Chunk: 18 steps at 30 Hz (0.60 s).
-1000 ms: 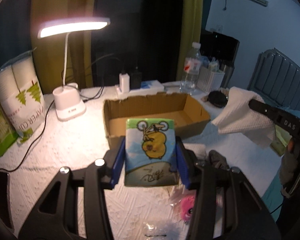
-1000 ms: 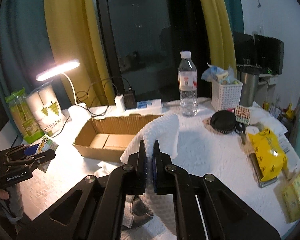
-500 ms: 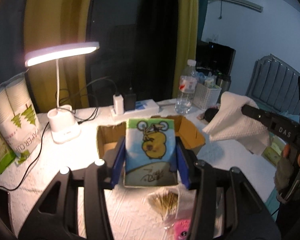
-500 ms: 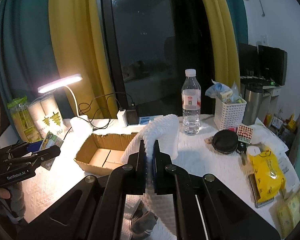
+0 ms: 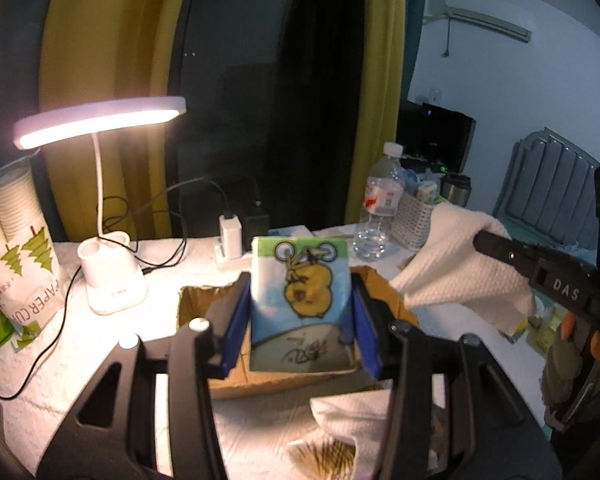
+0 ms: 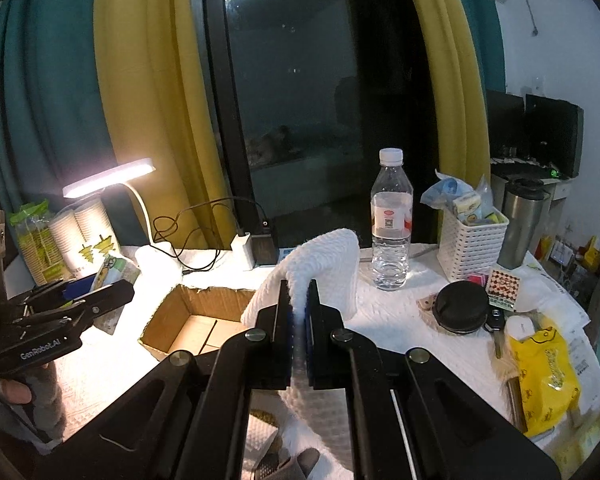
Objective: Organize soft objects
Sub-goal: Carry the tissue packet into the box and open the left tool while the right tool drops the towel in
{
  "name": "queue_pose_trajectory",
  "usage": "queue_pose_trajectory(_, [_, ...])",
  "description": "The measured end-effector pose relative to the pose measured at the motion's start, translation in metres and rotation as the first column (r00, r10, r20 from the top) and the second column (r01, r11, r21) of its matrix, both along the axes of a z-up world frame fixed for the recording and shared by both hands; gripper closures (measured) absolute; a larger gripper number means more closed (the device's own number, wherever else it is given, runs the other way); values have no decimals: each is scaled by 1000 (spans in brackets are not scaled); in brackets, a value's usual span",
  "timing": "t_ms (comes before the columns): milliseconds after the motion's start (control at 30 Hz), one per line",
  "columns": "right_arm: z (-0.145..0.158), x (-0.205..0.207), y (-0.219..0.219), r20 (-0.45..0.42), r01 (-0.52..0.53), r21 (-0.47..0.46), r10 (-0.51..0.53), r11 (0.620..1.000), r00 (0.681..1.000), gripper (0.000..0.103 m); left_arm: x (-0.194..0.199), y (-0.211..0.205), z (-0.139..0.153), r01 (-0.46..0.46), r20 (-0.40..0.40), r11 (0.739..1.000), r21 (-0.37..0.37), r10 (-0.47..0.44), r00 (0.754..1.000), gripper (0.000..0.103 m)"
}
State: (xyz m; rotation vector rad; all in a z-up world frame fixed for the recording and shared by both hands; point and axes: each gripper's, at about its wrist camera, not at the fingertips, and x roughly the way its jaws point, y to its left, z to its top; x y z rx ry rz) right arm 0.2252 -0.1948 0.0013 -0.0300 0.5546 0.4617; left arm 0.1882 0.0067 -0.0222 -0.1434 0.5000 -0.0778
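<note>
My left gripper (image 5: 298, 308) is shut on a tissue pack (image 5: 300, 300) printed with a yellow cartoon animal on blue and green, held upright above the open cardboard box (image 5: 204, 300). My right gripper (image 6: 298, 304) is shut on a white waffle-textured cloth (image 6: 324, 268) that folds over its fingertips. From the left wrist view the same cloth (image 5: 456, 268) hangs at the right, beside the box. The right wrist view shows the box (image 6: 192, 320) to the left of the cloth, with the left gripper (image 6: 112, 292) and its tissue pack (image 6: 116, 272) further left.
A lit desk lamp (image 5: 108, 216), a sleeve of paper cups (image 5: 16, 248), a charger with cables (image 5: 230, 236), a water bottle (image 6: 392, 220) and a white basket (image 6: 472, 248) line the back of the white-covered table. A black lid (image 6: 460, 312) and a yellow packet (image 6: 544, 376) lie right. Crumpled tissue (image 5: 348, 420) lies near.
Both grippers have risen and drawn back from the table, each still holding its object; the box and lamp now sit lower and smaller in both views.
</note>
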Motion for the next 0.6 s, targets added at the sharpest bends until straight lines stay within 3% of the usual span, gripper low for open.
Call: queue_pose_trajectory(600, [-39,47,11,-82,-30,-8,30,1000,996,98,59,-23,-46,20,-86,1000,15,-18,996,55])
